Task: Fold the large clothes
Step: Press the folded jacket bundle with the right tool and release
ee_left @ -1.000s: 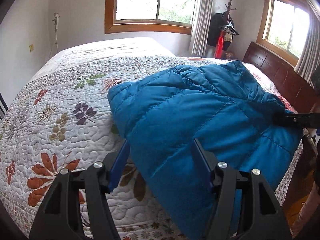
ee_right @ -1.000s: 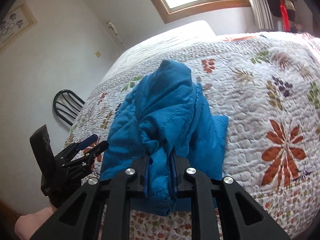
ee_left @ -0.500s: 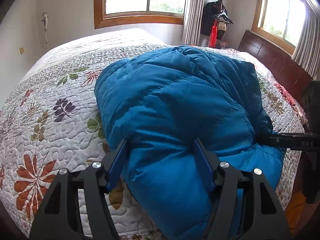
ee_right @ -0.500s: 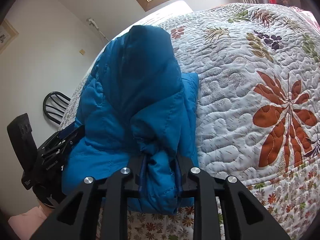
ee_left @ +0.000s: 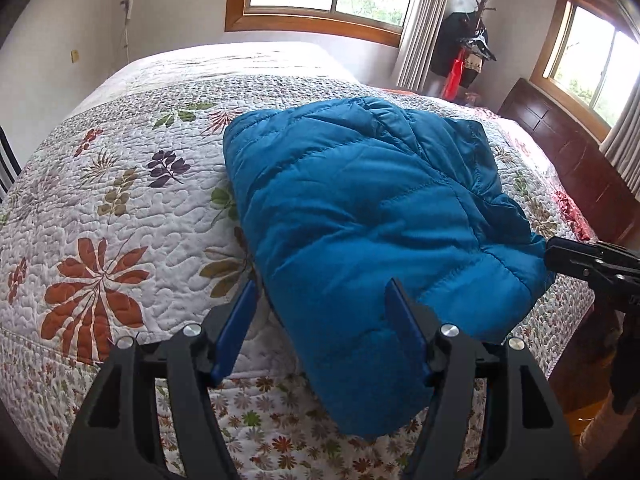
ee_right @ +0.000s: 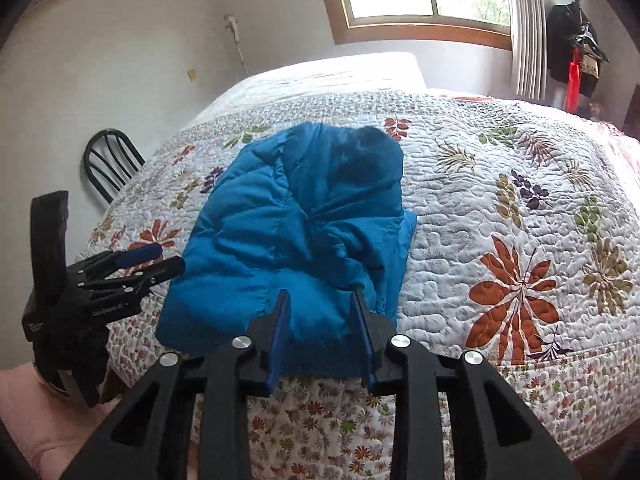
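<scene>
A blue quilted puffer jacket (ee_left: 372, 216) lies folded in a bundle on the flowered quilt (ee_left: 120, 208), its near corner hanging over the bed's edge. My left gripper (ee_left: 320, 300) is open wide across that corner; its left finger (ee_left: 240, 312) stands clear of the fabric. In the right wrist view the jacket (ee_right: 296, 220) runs between the fingers of my right gripper (ee_right: 320, 304), whose jaws are opening, the pads loose beside the fabric. Each gripper shows in the other's view: the right gripper (ee_left: 576, 260) at the jacket's right edge, the left gripper (ee_right: 152, 264) at its left edge.
The bed fills both views, with a dark wooden headboard (ee_left: 560, 148) at the right. A black chair (ee_right: 108, 160) stands by the bed's left side. A coat stand (ee_left: 468, 48) with dark clothes is by the window. A pink sleeve (ee_right: 28, 412) shows low left.
The jacket, held up and draped from the right gripper, has come down onto the quilt as a folded bundle. The right jaws, pinched on a fold before, have parted. The left jaws stay wide.
</scene>
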A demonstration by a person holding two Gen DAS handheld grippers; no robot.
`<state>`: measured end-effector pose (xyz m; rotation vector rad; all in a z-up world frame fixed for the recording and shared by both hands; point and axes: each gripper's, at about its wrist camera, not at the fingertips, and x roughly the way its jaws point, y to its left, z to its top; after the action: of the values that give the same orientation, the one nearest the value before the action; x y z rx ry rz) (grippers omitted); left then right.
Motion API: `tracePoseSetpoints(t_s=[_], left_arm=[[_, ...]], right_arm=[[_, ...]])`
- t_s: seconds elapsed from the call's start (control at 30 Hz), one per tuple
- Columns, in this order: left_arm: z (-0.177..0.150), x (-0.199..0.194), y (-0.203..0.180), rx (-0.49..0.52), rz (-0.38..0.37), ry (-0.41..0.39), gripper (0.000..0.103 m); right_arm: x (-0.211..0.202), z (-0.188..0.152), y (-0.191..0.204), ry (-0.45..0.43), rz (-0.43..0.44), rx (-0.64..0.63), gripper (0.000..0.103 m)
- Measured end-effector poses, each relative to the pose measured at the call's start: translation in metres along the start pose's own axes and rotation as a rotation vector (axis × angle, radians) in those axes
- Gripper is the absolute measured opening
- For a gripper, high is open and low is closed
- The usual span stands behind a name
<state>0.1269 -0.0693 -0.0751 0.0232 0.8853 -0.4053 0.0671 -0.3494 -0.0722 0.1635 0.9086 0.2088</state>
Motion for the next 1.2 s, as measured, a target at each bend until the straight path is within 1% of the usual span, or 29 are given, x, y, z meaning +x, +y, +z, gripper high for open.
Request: tracePoseSetpoints(t_s=[0.03, 0.07, 0.17, 0.43, 0.53, 0.67, 0.77, 0.83, 0.9, 0.93, 1.03, 1.1, 1.13, 1.2], left_arm=[[-0.002, 0.001, -0.001, -0.002, 0.000, 0.002, 0.066], [-0.004, 0.004, -0.001, -0.002, 0.000, 0.006, 0.067], [-0.008, 0.007, -0.001, 0.007, 0.006, 0.000, 0.068], [-0.017, 0.019, -0.004, 0.026, 0.022, 0.005, 0.068], [-0.019, 0.021, -0.006, 0.028, 0.028, 0.002, 0.068], [-0.023, 0.025, -0.006, 0.025, 0.027, -0.003, 0.068], [-0.023, 0.023, -0.008, 0.031, 0.036, -0.012, 0.068], [-0.021, 0.021, -0.009, 0.040, 0.045, -0.019, 0.068], [-0.017, 0.017, -0.009, 0.041, 0.030, -0.014, 0.066], [-0.015, 0.015, -0.008, 0.040, 0.025, -0.011, 0.066], [-0.007, 0.008, -0.005, 0.035, 0.015, -0.017, 0.066], [0.001, 0.006, -0.003, 0.032, 0.018, -0.027, 0.067], [0.006, 0.006, -0.001, 0.024, 0.026, -0.036, 0.068], [0.016, 0.006, 0.004, 0.005, 0.024, -0.041, 0.068]], right_arm=[[0.006, 0.000, -0.001, 0.015, -0.009, 0.007, 0.028], [0.010, -0.002, -0.005, 0.026, -0.014, 0.017, 0.024], [0.020, -0.009, -0.011, 0.049, -0.005, 0.049, 0.020], [0.046, -0.022, -0.015, 0.104, -0.011, 0.072, 0.019], [0.052, -0.026, -0.016, 0.105, -0.010, 0.076, 0.019], [0.058, -0.030, -0.022, 0.102, 0.018, 0.102, 0.019], [0.054, -0.029, -0.022, 0.092, 0.026, 0.099, 0.019], [0.049, -0.028, -0.023, 0.081, 0.046, 0.098, 0.020], [0.042, -0.025, -0.024, 0.070, 0.064, 0.094, 0.020], [0.038, -0.023, -0.026, 0.063, 0.077, 0.093, 0.021], [0.023, -0.012, -0.028, 0.032, 0.120, 0.091, 0.034], [0.013, 0.000, -0.027, -0.005, 0.104, 0.077, 0.047], [0.011, 0.007, -0.028, -0.021, 0.090, 0.071, 0.050], [0.010, 0.023, -0.031, -0.038, 0.085, 0.062, 0.063]])
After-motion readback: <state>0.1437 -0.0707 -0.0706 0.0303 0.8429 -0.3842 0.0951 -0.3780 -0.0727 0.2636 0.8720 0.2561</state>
